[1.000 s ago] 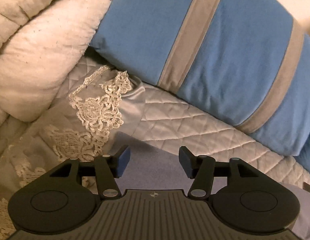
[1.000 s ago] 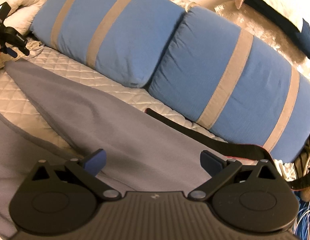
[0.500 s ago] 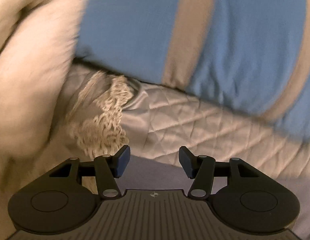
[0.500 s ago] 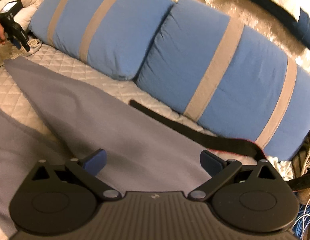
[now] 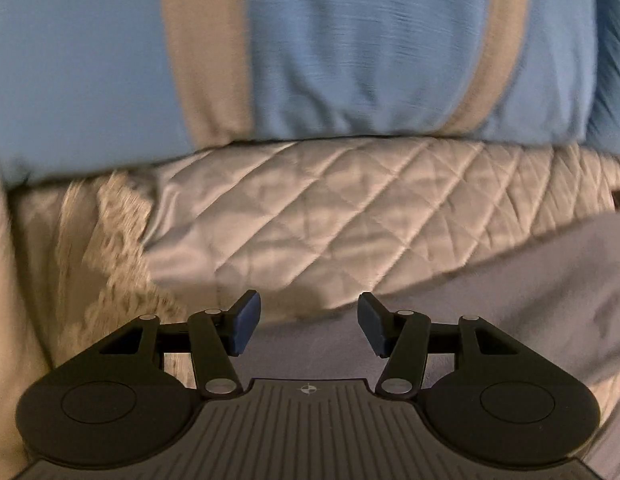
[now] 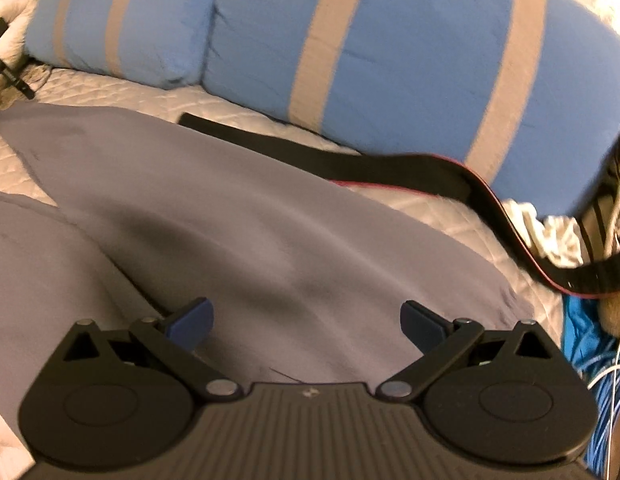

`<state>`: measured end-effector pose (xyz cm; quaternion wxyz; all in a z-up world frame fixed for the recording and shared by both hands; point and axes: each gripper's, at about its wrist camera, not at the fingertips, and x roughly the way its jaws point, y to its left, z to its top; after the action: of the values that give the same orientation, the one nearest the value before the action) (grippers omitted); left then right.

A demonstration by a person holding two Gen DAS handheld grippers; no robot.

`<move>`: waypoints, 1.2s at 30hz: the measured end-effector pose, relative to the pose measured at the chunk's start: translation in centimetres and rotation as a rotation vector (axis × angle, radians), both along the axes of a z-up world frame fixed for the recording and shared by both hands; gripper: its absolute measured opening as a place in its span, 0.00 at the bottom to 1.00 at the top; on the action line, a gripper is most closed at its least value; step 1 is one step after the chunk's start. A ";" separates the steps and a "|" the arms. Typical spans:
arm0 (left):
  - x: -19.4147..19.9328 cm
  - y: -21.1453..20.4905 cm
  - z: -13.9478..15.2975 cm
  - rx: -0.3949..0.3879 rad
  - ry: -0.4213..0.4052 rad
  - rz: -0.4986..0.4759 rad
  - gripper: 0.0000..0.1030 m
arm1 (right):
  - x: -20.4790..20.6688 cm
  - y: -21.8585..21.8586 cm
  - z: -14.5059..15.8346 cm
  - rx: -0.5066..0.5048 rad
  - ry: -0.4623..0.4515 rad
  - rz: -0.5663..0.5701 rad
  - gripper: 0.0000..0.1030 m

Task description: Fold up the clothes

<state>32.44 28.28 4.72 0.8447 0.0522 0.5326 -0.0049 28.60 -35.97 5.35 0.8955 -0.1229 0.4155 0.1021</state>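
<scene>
My left gripper (image 5: 309, 328) has its blue-padded fingers (image 5: 246, 326) at a middling gap with nothing between them, poised over the near corner of the grey garment (image 5: 510, 304). My right gripper (image 6: 306, 326) stands wide, its pads (image 6: 192, 322) apart and empty above the same garment (image 6: 238, 232).

That garment is smooth, matte grey cloth, spread flat over the bed and tapering to a point at the far left; a second layer of it lies at the near left, a dark seam between the two. Under it is a quilted bedspread (image 5: 350, 208), pale and satiny, stitched in diamonds. A strip of cream lace (image 5: 118, 248) (blurred here) runs along its left edge.

At the far side lie two plump blue pillows (image 6: 410, 60), soft jersey-like fabric, each crossed by two taupe bands. One black strap (image 6: 390, 168) with a thin red edge curves from the pillows' foot off to the right, touching the garment's far edge. Blue tangled cord (image 6: 590, 360) lies at the near right.
</scene>
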 end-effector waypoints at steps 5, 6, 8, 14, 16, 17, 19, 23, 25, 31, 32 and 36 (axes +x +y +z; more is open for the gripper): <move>0.1 -0.1 -0.4 -0.009 0.024 -0.145 0.51 | 0.2 -2.1 -0.2 0.000 0.023 0.000 1.00; 0.1 0.0 -0.6 -0.020 0.029 -0.167 0.51 | 0.2 -2.5 -0.2 0.008 0.028 0.001 1.00; 0.1 0.3 -1.0 -0.036 0.045 -0.190 0.51 | 0.3 -3.2 -0.3 0.025 0.040 0.002 1.00; -0.3 0.8 -2.8 -0.063 0.061 -0.186 0.49 | 0.3 -5.2 -0.2 0.041 0.034 0.011 1.00; -0.8 0.9 -2.9 -0.090 0.044 -0.178 0.30 | 0.4 -5.8 -0.2 0.029 0.022 0.032 1.00; -1.0 1.0 -2.9 -0.105 0.041 -0.174 0.18 | 0.5 -6.2 -0.1 0.017 0.013 0.040 1.00; -1.4 0.8 -3.0 -0.096 0.031 -0.174 0.06 | 0.8 -7.1 -0.2 0.002 -0.003 0.036 1.00; -1.3 0.0 -3.5 -0.071 -0.003 -0.162 0.04 | 1.8 -9.3 -0.2 0.029 -0.039 -0.011 0.93; -0.3 -1.0 -3.3 -0.068 -0.020 -0.147 0.04 | 2.7 -10.2 -0.6 0.040 -0.048 -0.034 0.89; -1.3 -1.5 -3.6 -0.054 -0.038 -0.127 0.04 | 6.0 -12.8 -1.8 0.056 -0.084 -0.113 0.77; -1.3 -1.5 -3.7 -0.055 -0.040 -0.124 0.04 | 6.6 -13.2 -2.0 0.058 -0.089 -0.121 0.76; -1.4 -1.8 -3.9 -0.055 -0.044 -0.113 0.04 | 9.0 -14.1 -2.7 0.058 -0.088 -0.120 0.73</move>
<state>31.05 26.46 0.84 0.8558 0.0591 0.5096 -0.0662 37.59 -50.10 2.69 0.9205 -0.0763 0.3794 0.0547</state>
